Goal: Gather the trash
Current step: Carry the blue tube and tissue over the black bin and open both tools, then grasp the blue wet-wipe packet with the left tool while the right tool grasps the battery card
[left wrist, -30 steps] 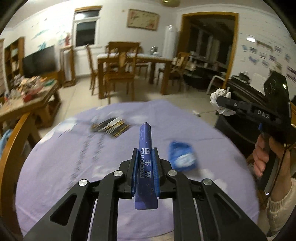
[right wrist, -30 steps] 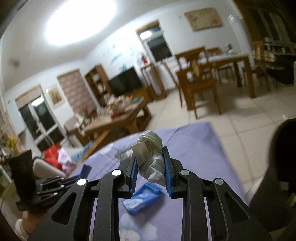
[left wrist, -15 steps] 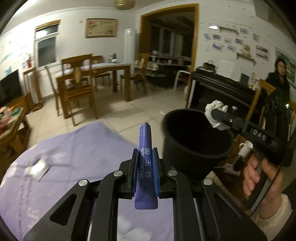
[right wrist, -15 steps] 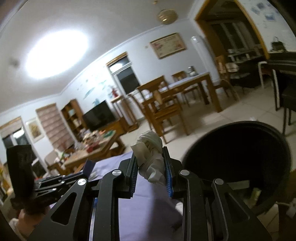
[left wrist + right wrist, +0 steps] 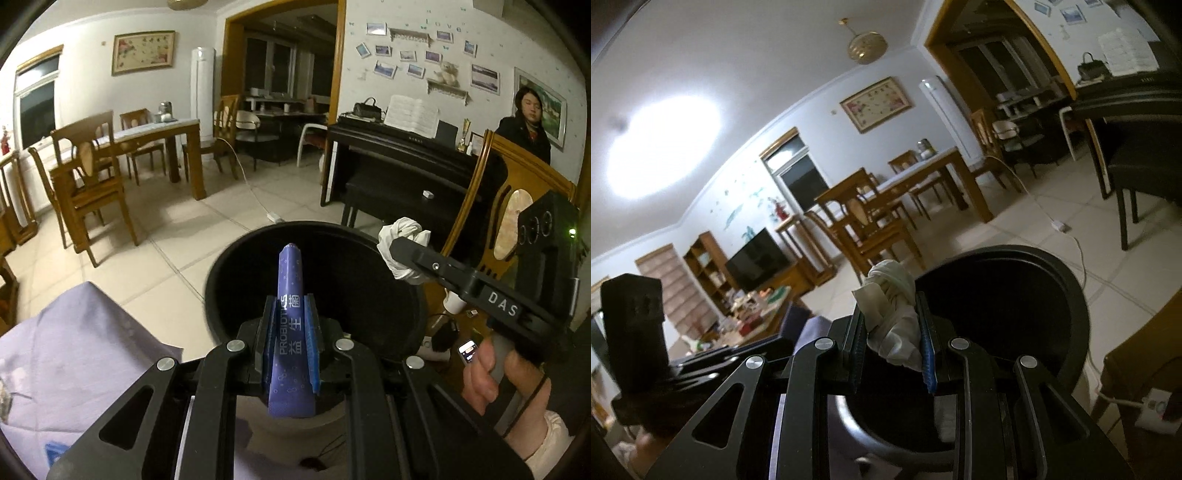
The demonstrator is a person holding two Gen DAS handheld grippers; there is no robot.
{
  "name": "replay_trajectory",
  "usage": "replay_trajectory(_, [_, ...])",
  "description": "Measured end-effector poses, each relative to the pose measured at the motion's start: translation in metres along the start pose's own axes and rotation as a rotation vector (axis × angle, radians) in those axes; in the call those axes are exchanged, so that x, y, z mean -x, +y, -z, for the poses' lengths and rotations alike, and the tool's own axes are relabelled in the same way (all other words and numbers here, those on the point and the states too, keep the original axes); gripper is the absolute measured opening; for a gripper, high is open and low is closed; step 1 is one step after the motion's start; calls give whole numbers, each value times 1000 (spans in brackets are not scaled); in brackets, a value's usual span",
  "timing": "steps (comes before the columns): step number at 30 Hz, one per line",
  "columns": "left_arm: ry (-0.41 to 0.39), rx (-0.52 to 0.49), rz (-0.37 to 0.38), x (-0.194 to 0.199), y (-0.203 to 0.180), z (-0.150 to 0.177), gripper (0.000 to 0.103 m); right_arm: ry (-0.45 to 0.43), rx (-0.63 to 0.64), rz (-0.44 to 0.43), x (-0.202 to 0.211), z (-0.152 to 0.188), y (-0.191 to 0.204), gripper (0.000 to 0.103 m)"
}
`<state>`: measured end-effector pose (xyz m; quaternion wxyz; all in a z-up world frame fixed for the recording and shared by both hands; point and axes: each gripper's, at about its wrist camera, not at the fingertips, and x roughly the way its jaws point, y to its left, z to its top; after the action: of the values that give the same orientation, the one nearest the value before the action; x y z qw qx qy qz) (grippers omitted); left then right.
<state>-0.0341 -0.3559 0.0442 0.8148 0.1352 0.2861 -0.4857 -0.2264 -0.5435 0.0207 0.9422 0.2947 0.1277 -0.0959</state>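
My left gripper [image 5: 290, 314] is shut on a blue "PROBIOTICS" stick packet [image 5: 291, 332] and holds it over the open mouth of a black trash bin [image 5: 240, 258]. My right gripper [image 5: 892, 314] is shut on a crumpled white tissue [image 5: 892, 317] above the bin's near rim [image 5: 1067, 288]. In the left wrist view the right gripper [image 5: 397, 251] with its tissue [image 5: 402, 236] hangs over the bin's right rim.
The purple-clothed table [image 5: 74, 350] lies at lower left with a blue wrapper [image 5: 55, 452] at its edge. A wooden chair [image 5: 480, 206] stands right of the bin, a black piano [image 5: 388, 162] behind it. A dining table with chairs [image 5: 110, 155] stands farther off. A person [image 5: 524, 125] stands at the far right.
Both grippers have swung right from over the purple table to over the black bin, still holding the packet and the tissue. The bin now fills the middle of both views.
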Motion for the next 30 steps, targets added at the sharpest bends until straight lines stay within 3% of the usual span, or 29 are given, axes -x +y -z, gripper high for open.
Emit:
replay_trajectory(7, [41, -12, 9, -26, -8, -3, 15, 10, -31, 16, -7, 2, -33, 25])
replay_trajectory(15, [78, -23, 16, -46, -15, -6, 19, 25, -49, 18, -19, 8, -41, 25])
replay_trajectory(16, [87, -23, 13, -48, -16, -6, 19, 31, -49, 11, -21, 8, -43, 28])
replay_trajectory(17, [98, -24, 5, -50, -17, -7, 21, 36, -50, 10, -22, 8, -43, 37])
replay_trajectory(18, [107, -26, -6, -50, -17, -6, 27, 36, -54, 15, -22, 9, -41, 53])
replay_trajectory(19, [114, -28, -13, -51, -17, -6, 33, 27, -57, 23, -18, 13, -34, 59])
replay_trajectory(21, [106, -35, -38, -45, -15, -5, 72, 11, -57, 32, -19, 12, -35, 68])
replay_trajectory(30, [76, -42, -139, 5, 8, 6, 85, 49, -47, 19, -26, 17, -22, 73])
